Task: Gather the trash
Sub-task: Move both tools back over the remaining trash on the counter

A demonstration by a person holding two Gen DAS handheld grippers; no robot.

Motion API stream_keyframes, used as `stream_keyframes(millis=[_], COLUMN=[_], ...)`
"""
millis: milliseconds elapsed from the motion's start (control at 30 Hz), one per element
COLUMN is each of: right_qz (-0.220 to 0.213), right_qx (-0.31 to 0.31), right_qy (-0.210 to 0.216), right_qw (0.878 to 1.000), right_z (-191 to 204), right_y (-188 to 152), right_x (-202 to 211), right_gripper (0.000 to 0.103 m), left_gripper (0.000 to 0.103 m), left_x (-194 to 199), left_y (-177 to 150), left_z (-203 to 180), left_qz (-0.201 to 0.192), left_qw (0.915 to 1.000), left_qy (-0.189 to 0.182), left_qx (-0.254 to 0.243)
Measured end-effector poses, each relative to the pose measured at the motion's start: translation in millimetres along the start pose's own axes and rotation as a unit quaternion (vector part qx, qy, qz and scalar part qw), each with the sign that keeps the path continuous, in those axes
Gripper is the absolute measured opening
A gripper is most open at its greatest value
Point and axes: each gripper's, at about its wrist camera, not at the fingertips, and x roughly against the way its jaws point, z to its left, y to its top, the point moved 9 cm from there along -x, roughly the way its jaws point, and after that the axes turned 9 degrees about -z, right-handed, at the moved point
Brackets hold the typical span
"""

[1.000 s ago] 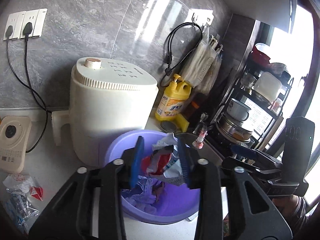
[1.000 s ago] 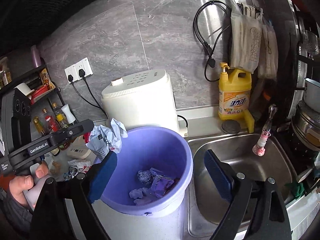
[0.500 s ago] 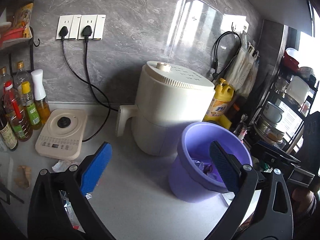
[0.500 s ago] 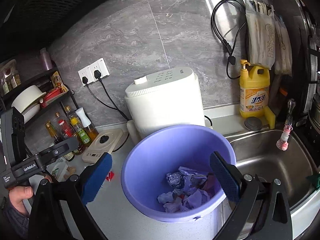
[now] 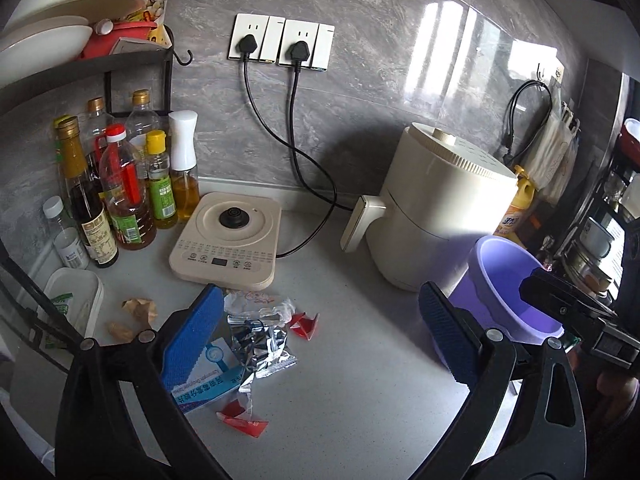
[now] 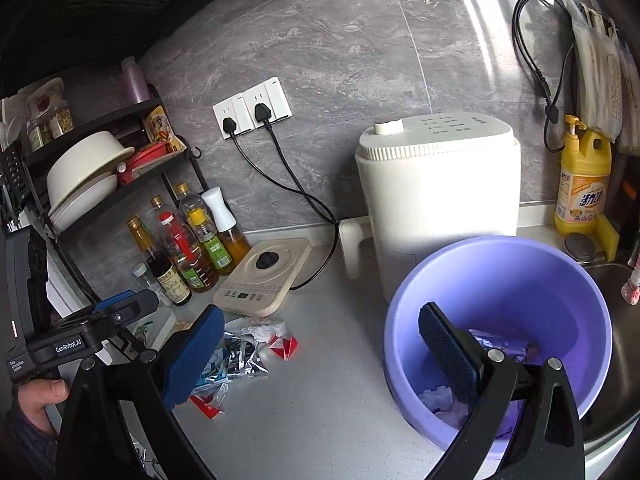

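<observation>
**Both tongs empty, trash loose on the desk**

Your left tongs (image 5: 320, 340) stood wide open with nothing between the pads, pointing down at the wrappers (image 5: 262, 340) on the desk (image 5: 360, 400). A silver foil packet, a blue-and-white box (image 5: 208, 384) and red scraps (image 5: 242, 414) lay together just in front of the beige hob (image 5: 228, 236), between it and your left pad. Your right tongs (image 6: 320, 352) were also spread wide and held nothing; their right pad hung over the purple bin (image 6: 500, 280), which stood beside the white cooker (image 6: 436, 200) and already had crumpled trash in its bottom.
</observation>
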Motion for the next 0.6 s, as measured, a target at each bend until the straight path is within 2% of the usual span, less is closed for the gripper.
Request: stream_keyframes(millis=[133,200,267,367,500,600], right_qz=[0.023,0.034,0.049,0.079,0.115,0.145], right_qx=[0.022,0.029,0.04,0.052,0.069,0.071], right_qy=[0.019,0.031,0.04,0.055,0.067,0.072], right_qw=[0.999,0.999,0.997,0.994,0.989,0.984], right_z=[21,31,40,55,70,77], right_y=[-8,-12,-18,-29,-47,-63], right_x=[-20,-30,-42,-60,-82,-101], right_gripper=[0.095,0.093,0.086,0.077,0.068,0.062], left_gripper=[0.096,0.091,0.08,0.071,0.069,0.059], left_x=[5,7,9,9,8,2], left_y=[-7,-9,-13,-19,-26,-34], left_z=[22,34,46,64,84,98], left_qz=[0.002,0.005,0.011,0.019,0.024,0.039], left_qw=[0.9998,0.9993,0.9986,0.997,0.9947,0.9922], left_qy=[0.016,0.025,0.039,0.058,0.084,0.102], left_qx=[0.013,0.027,0.034,0.048,0.054,0.06])
